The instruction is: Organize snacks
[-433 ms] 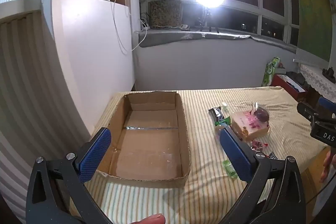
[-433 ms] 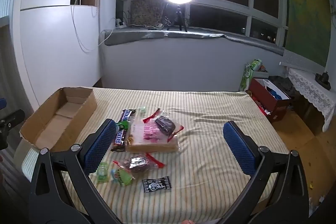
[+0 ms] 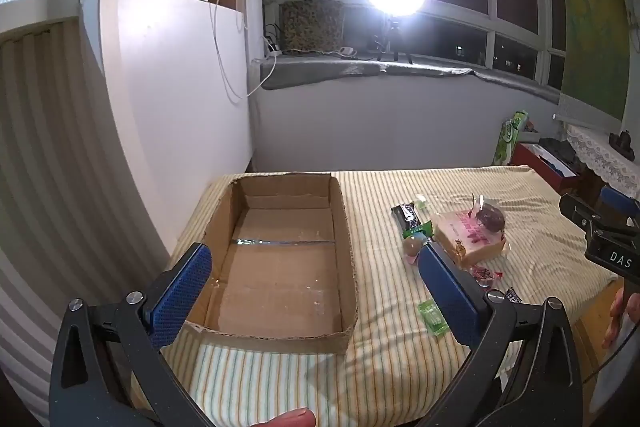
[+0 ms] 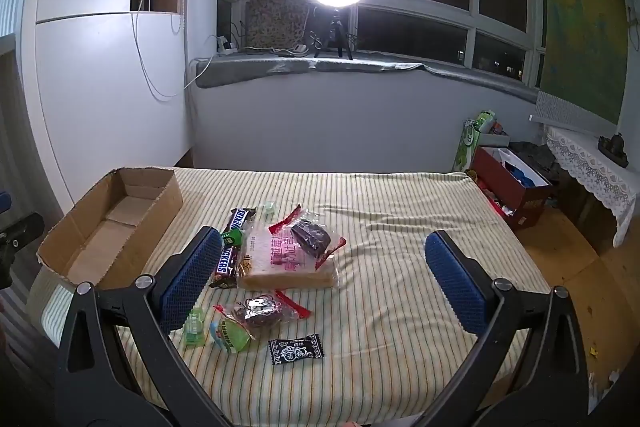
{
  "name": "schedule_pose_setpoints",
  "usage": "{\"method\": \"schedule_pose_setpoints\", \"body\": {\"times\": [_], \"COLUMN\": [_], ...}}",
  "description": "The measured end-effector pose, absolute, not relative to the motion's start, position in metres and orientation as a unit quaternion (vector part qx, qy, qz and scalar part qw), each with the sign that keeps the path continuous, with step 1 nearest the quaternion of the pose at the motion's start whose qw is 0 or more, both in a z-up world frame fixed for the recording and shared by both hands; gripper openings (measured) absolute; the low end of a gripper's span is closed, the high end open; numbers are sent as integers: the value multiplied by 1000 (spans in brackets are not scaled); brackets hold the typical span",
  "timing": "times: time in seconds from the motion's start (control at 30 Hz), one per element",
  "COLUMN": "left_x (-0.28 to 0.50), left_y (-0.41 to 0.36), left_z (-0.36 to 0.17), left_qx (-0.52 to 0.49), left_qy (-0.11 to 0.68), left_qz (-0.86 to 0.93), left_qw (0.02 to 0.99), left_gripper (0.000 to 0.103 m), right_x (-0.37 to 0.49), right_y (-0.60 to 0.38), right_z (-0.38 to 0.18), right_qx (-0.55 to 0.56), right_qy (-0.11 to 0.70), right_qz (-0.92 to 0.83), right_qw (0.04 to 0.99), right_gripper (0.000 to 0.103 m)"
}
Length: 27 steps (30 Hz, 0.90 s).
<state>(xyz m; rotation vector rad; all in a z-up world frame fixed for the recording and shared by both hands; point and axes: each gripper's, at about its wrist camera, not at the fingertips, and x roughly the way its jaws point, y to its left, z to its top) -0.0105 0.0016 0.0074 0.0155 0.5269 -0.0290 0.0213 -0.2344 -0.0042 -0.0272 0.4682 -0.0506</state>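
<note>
Bare striped cloth [image 4: 400, 267] right of snacks [image 4: 280, 259]

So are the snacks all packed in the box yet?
Not yet. The cardboard box has nothing in it. Both grippers, left and right, are open and hold nothing. The Snickers bars, bread pack and small sweets lie on the striped cloth.

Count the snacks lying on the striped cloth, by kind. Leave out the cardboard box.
Chocolate bars: 2
Bread pack: 1
Dark cakes in red-edged wrappers: 2
Green-wrapped sweets: 4
Black packet: 1
Total: 10
</note>
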Motion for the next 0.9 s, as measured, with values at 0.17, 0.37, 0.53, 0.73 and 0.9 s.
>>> {"method": "schedule_pose_setpoints", "body": {"times": [0.17,0.37,0.53,0.73,0.9], "left_x": [-11,-12,-11,-13,-12], "left_y": [1,1,1,0,1], "left_z": [6,5,5,4,4], "left_qx": [9,8,8,9,8], "left_qy": [261,263,264,263,264], "left_qz": [-14,-15,-15,-16,-16], "left_qw": [965,965,964,965,964], "left_gripper": [103,103,103,103,103], "right_x": [22,22,21,21,21], "right_y": [-235,-235,-237,-238,-239], "right_z": [-5,-7,-9,-11,-12], "right_qx": [-13,-13,-12,-12,-12], "right_qy": [240,241,242,243,244], "right_qz": [-25,-25,-26,-27,-27], "right_qw": [970,970,970,970,969], "right_gripper": [103,103,103,103,103]}}
